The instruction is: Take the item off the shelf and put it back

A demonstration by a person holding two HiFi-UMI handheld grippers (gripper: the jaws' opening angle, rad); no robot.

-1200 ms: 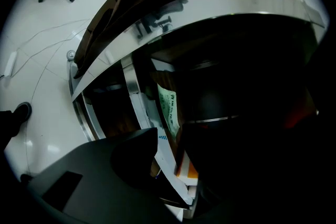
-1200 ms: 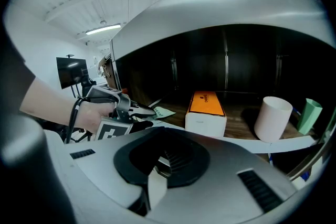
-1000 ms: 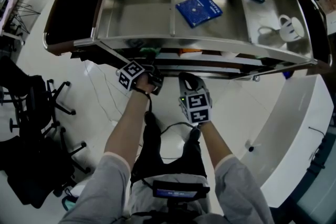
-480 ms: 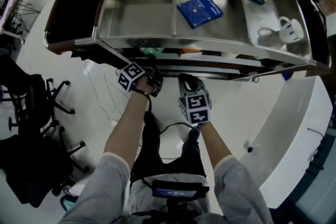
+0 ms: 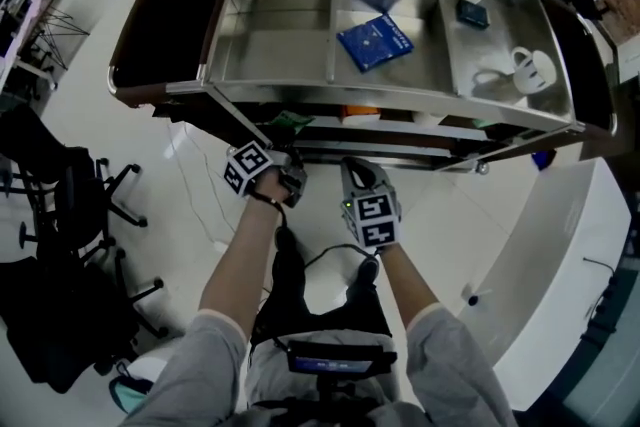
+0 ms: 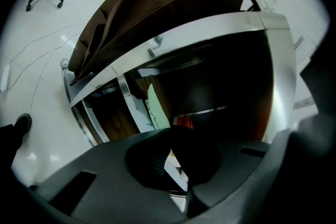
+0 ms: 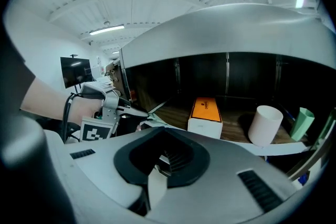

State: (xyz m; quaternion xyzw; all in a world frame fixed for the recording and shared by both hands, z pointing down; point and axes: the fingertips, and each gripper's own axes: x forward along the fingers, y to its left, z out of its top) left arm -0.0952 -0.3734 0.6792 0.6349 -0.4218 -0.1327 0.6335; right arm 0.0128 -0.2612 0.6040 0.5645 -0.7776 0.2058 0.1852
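Left gripper, left of centre, is clamping the green packet, jaws just closed, lifting it off the shelf; right gripper is idling shut

Overhead light is glaring off the steel shelf top; compartments beneath it are lying in deep shadow. Around the shelf, both gripper views are bowing and darkening at their edges.

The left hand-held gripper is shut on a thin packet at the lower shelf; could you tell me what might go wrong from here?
The left hand-held gripper seems to pinch the pale green packet only by its near edge, so it may slip or droop. The packet sits close to the shelf's upright and could snag there.
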